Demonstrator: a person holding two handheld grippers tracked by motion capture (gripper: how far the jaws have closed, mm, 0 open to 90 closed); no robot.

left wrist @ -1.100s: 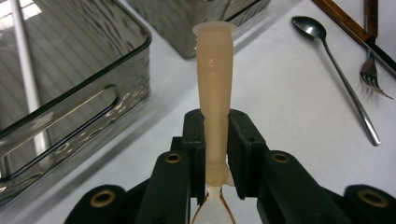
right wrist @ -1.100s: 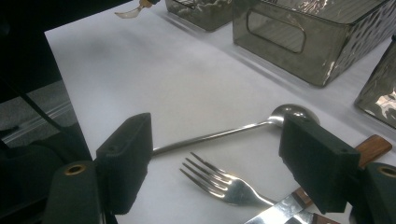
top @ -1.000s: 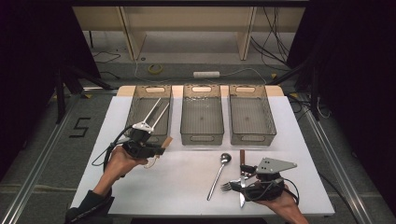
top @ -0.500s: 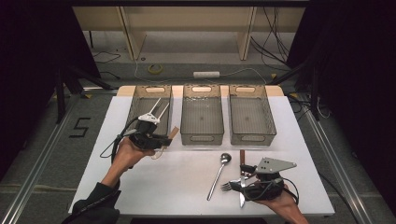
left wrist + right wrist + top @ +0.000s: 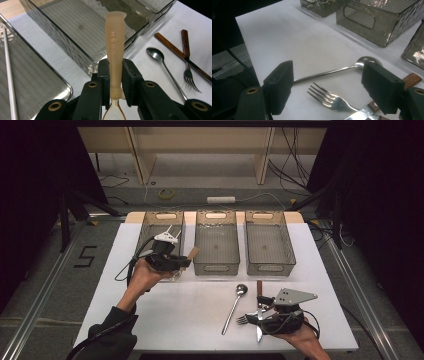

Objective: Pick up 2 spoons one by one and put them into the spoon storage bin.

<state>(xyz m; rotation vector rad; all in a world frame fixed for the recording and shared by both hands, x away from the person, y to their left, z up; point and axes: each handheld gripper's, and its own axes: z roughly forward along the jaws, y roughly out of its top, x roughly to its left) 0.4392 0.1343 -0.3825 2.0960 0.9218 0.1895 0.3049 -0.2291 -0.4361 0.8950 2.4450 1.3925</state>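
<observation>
left gripper: its jaws were clamped narrow on a tan plastic-handled utensil, pinching it low on the handle, so most of the handle stuck out past the tips. In the high view the left gripper hung just at the front edge of the left bin.

held thing: couldn't really tell what's on its working end, only a pale bit peeked out below the jaws.

long axis: handle pointed away from the hand, out over the gap toward the middle bin. Guessing the drop hinges on swinging that axis in line with a bin's long side.

left bin contents: a thin metal rod-like piece already lay inside.

right gripper: the right gripper stood wide open, nothing held, straddling a fork.

nearby: spoon and a wooden-handled knife lay close to that hand, well apart from the left one.
</observation>
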